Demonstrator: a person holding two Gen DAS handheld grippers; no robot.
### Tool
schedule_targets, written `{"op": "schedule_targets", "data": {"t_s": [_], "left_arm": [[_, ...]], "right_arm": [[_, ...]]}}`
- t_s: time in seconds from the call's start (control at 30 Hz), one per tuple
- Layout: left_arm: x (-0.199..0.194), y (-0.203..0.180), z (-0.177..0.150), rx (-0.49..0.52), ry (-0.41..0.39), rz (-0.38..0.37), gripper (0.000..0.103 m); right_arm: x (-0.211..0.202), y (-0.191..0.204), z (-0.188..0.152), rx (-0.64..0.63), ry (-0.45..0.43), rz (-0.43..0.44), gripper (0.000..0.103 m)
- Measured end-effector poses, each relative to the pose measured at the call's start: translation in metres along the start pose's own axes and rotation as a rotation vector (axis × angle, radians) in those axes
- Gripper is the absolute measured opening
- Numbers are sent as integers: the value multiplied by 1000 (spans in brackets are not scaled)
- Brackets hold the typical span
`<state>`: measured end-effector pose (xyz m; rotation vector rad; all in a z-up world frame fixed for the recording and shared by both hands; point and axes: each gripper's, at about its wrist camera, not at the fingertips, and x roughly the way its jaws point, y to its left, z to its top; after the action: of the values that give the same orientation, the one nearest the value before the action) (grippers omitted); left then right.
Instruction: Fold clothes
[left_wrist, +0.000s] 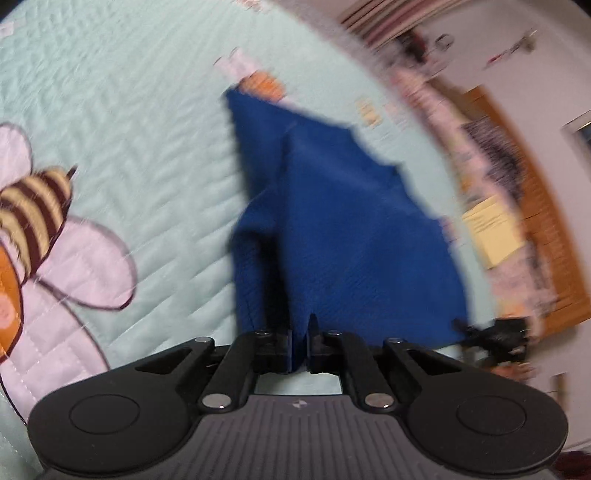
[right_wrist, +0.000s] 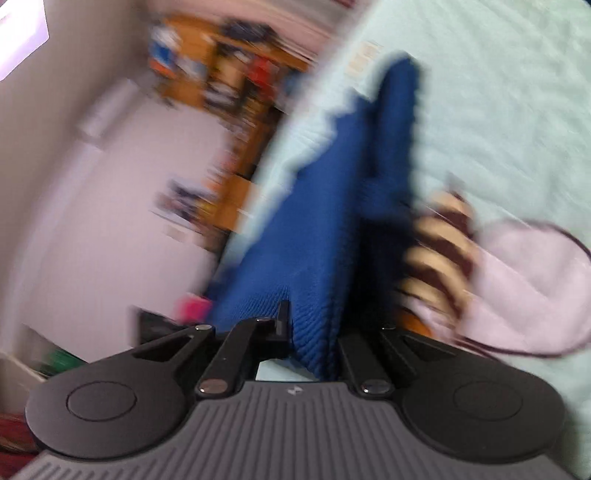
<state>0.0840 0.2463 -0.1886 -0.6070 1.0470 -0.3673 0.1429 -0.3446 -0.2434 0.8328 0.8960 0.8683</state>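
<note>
A blue knitted garment (left_wrist: 332, 229) stretches away from me over a pale mint quilt (left_wrist: 140, 122). My left gripper (left_wrist: 299, 343) is shut on the near edge of the cloth, with the fabric pinched between its black fingers. In the right wrist view the same blue garment (right_wrist: 317, 229) rises from my right gripper (right_wrist: 310, 332), which is shut on a bunched fold of it. The knit drapes over and hides the right finger of that gripper. Both views are motion-blurred. The right gripper (left_wrist: 495, 343) shows as a dark shape at the garment's right corner in the left wrist view.
The quilt carries a striped bee appliqué (left_wrist: 33, 214) with lilac wings (left_wrist: 85, 262) to the left of the garment. Beyond the bed's edge stand a wooden shelf unit (right_wrist: 229, 85) full of items and a white wall (right_wrist: 92, 221).
</note>
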Motion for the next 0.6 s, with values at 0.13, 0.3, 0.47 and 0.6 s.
{"op": "schedule_targets", "data": {"t_s": [0.13, 0.3, 0.47, 0.6], "left_arm": [[-6, 0, -3, -25, -40, 3, 36], [-44, -18, -16, 57, -111, 38, 54], [-54, -66, 0, 185, -181, -14, 62], [-17, -91, 41, 183, -233, 60, 66]], "right_arm": [[-10, 11, -2, 2, -61, -56, 18], [-40, 44, -9, -82, -183, -268, 37], [-21, 112, -5, -320, -260, -368, 52], [33, 147, 11, -387, -175, -229, 54]]}}
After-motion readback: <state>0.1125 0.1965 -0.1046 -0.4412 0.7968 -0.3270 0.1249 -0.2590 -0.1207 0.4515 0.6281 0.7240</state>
